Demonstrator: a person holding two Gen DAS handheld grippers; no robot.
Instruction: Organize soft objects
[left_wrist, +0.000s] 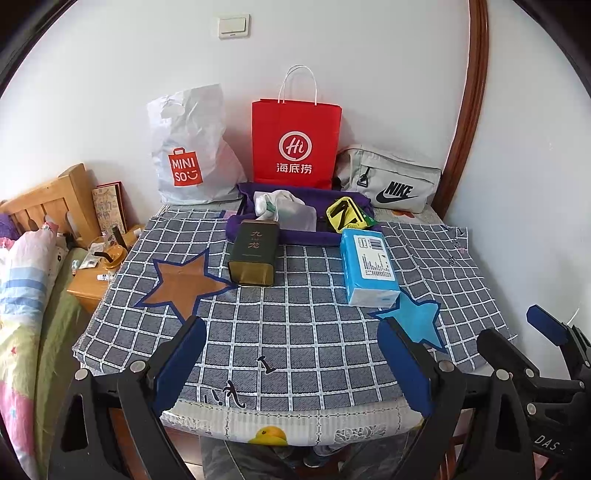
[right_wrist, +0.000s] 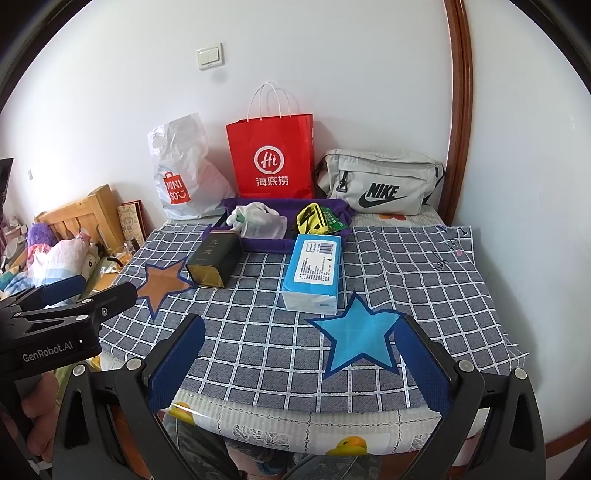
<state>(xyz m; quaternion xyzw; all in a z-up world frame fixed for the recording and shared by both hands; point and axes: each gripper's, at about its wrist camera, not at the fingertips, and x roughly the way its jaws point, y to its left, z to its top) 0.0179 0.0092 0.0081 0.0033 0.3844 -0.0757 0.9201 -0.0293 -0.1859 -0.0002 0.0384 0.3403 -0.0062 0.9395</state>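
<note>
both tongs gape empty — one tissue pack (left_wrist: 369, 266), one tin (left_wrist: 253, 253), three bags.

A plain white wall (left_wrist: 332, 55) fills the back of the room, lit by soft, even daylight. A cream double light switch (left_wrist: 233, 26) sits high on it. At the right, a dark brown wooden door frame (left_wrist: 469, 110) curves up the wall. At the left stands a light wooden headboard (left_wrist: 51, 199), with a bed covered in pastel patterned bedding (left_wrist: 22, 280) in front of it. Beside the bed, a low wooden nightstand (left_wrist: 90, 291) holds small clutter, and a framed picture (left_wrist: 110, 206) leans against the wall behind it.
</note>
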